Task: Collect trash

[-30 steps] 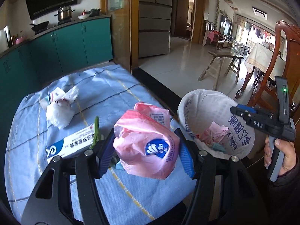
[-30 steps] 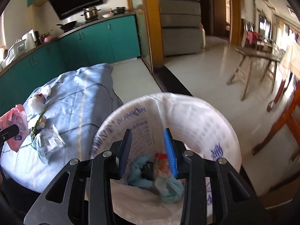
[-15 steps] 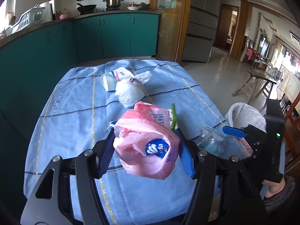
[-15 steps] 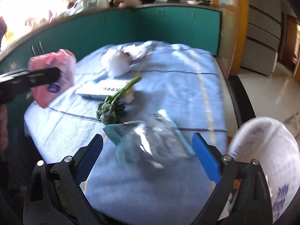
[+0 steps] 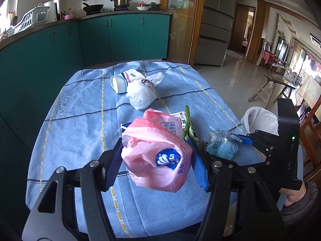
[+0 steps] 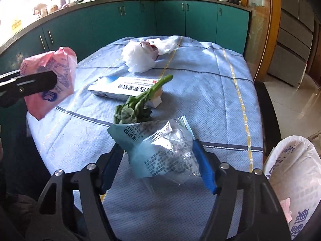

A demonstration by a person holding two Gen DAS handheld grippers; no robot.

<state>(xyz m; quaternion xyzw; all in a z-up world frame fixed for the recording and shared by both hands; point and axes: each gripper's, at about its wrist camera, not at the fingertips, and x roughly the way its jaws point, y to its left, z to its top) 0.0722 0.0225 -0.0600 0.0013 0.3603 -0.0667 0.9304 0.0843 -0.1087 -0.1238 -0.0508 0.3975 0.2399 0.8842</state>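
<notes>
A home kitchen: teal cabinet doors (image 5: pixel 124 36), a steel pot (image 5: pixel 121 0) on what looks like a stove, a grey refrigerator (image 5: pixel 217 22).

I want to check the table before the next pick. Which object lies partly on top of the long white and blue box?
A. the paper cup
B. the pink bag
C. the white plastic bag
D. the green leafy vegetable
D: in the right wrist view the green leafy vegetable rests with its stem across the long white and blue box on the blue tablecloth.

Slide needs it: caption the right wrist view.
Right gripper closing around a silver wrapper on the blue tablecloth.
</notes>
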